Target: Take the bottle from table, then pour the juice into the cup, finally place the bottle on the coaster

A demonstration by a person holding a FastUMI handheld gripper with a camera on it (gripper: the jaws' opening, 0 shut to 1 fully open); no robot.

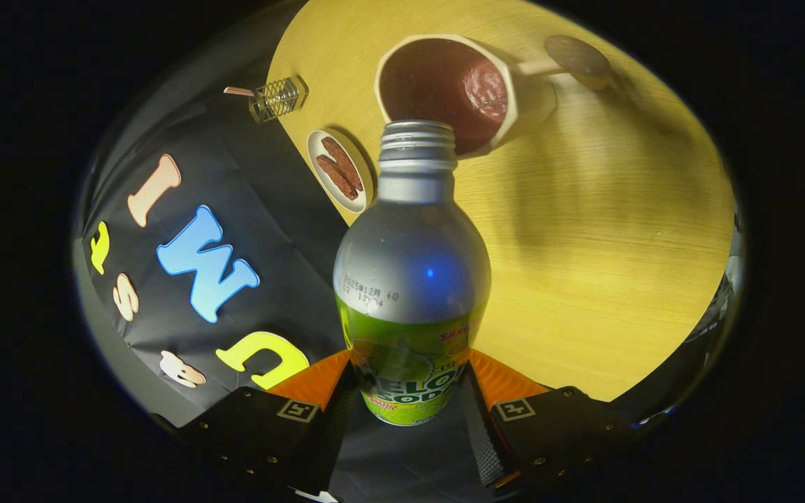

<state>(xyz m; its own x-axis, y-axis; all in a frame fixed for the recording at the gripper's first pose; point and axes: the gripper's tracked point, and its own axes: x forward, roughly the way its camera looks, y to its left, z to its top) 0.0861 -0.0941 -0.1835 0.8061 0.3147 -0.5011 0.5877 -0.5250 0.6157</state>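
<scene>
Metal bottle (413,279) clamped between both fingers of the tongs (409,391).
Its open mouth points at the cup (444,87) of dark juice just beyond, over the wooden counter (598,244).

My jaws clamp a bottle (413,279) of smooth, satin metal with a glossy printed label; the desk (605,230) is matt pale wood; the wall cloth is creased.

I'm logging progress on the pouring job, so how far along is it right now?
Done: the bottle is off the table, clamped between the gripper fingers. In hand: the pour, with the open mouth tipped toward the cup, which holds dark liquid. Left: setting the bottle on the coaster beyond the cup.
</scene>
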